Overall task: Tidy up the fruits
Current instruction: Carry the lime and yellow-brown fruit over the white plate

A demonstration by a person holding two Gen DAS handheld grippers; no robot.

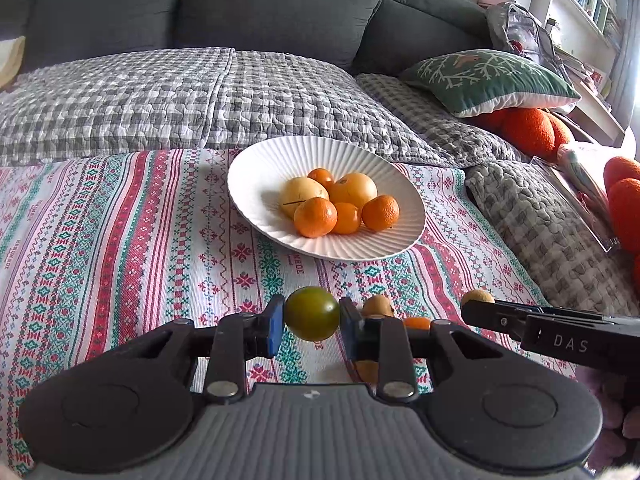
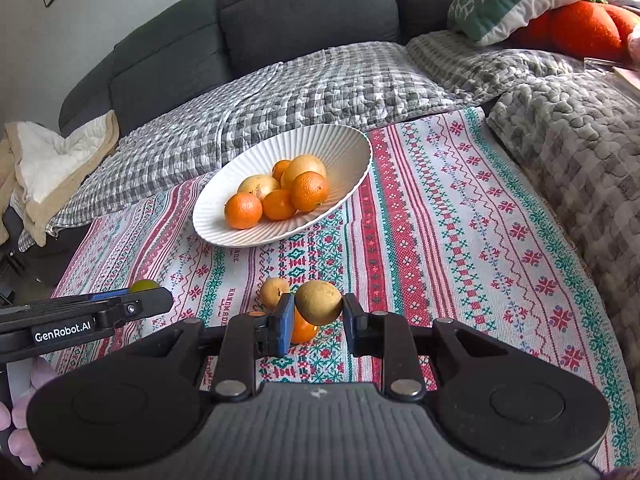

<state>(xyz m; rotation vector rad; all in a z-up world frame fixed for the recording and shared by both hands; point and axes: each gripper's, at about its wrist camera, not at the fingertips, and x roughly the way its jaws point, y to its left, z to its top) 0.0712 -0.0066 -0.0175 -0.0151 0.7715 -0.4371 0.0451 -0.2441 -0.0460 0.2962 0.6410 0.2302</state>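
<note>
Patterned cloth (image 2: 460,216): spread before a grey sofa (image 1: 248,4). White ribbed bowl (image 1: 256,176): on the cloth, holding six orange and yellow fruits. Left gripper (image 1: 312,322): angled down toward the cloth, short of the bowl, fingers clamped on a green fruit (image 1: 312,318) lifted clear of the cloth. Right gripper (image 2: 319,320): just beside it, likewise angled down, fingers closed on a brown fruit (image 2: 320,302). Loose on the cloth: another brown fruit (image 2: 273,292) and an orange one (image 2: 304,330), under the right gripper.

I read "GenRobot.AI" on my left tool (image 2: 150,300), "DAS" on my right tool (image 1: 478,308), "HANDMADE" woven into the cloth (image 2: 440,216).
</note>
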